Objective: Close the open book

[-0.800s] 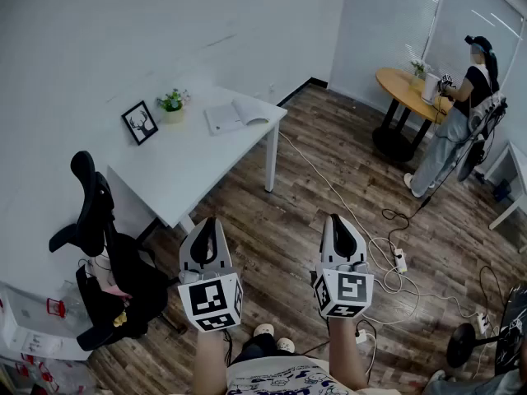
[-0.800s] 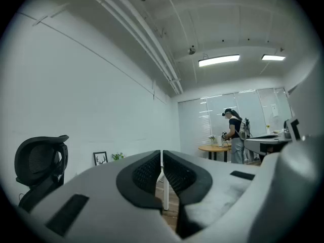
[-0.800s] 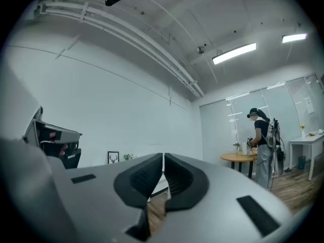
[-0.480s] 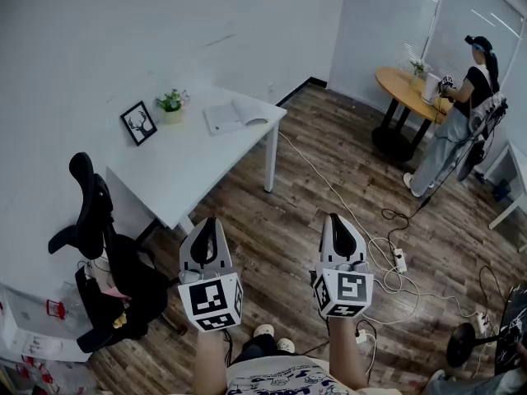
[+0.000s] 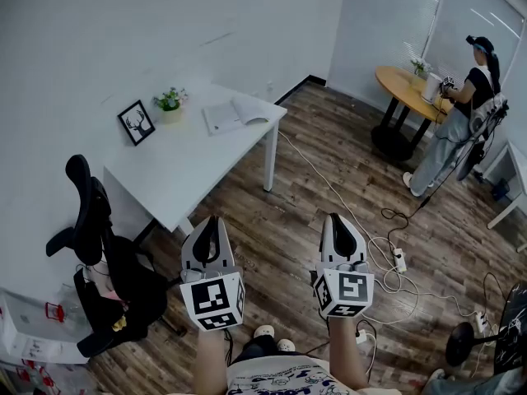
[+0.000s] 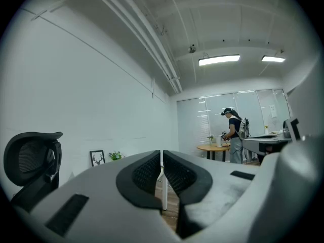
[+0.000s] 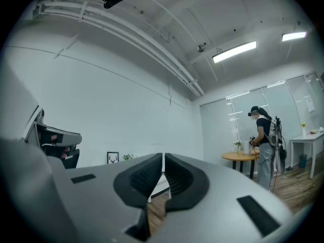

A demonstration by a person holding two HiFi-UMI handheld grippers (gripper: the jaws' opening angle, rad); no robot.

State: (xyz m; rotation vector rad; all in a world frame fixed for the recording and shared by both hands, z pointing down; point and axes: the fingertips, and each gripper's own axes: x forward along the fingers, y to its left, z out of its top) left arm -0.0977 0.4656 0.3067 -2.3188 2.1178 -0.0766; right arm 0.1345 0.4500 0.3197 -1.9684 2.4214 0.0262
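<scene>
I hold my left gripper and right gripper level over the wood floor, the 2 clenched empty. The open book lies at the white table's far end, well apart.

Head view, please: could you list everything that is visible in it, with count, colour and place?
table: one, white, upper left, against the wall.
open book: one, white pages, on the table's far end.
picture frame: one, black, on the table by the wall.
potted plant: one, green, beside the frame.
office chair: one, black, left of the table.
round table: one, wooden, upper right.
other person: one, dark top, standing at the round table.
power strip: one, white, on the wood floor among cables.
left gripper: one, grey, shut, empty, bottom centre-left.
right gripper: one, grey, shut, empty, bottom centre-right.
</scene>
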